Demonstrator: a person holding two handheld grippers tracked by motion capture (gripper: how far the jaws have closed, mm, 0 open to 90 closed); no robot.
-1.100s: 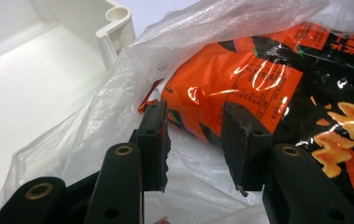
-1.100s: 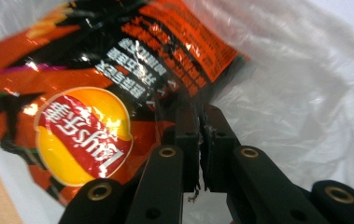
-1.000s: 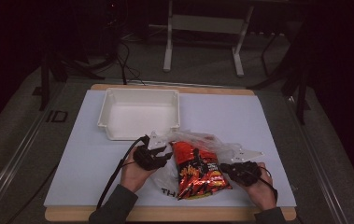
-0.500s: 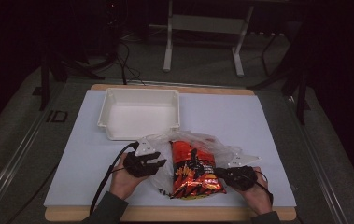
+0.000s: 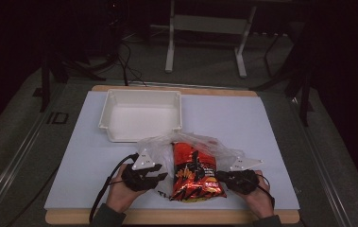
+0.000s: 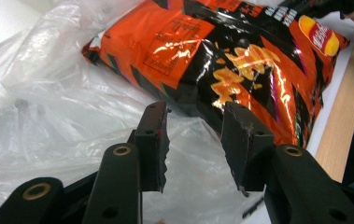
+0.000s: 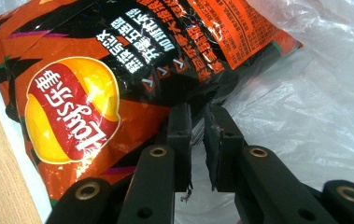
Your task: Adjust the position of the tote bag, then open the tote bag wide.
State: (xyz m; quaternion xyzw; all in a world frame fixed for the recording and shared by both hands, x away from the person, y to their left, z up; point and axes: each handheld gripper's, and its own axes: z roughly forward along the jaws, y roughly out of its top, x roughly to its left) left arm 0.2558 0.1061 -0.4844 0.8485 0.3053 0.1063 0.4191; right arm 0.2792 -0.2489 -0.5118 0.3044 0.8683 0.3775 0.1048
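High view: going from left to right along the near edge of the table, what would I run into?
Left tool → crisp bag lying on a clear plastic bag → right tool.

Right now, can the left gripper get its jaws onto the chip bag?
Probably yes. The left gripper has open jaws aimed at the chip bag, close ahead; only loose clear plastic bag lies beneath, nothing blocks.

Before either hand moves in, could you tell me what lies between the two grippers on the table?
In the high view, the red chip bag on its clear plastic bag lies between the left gripper and right gripper.
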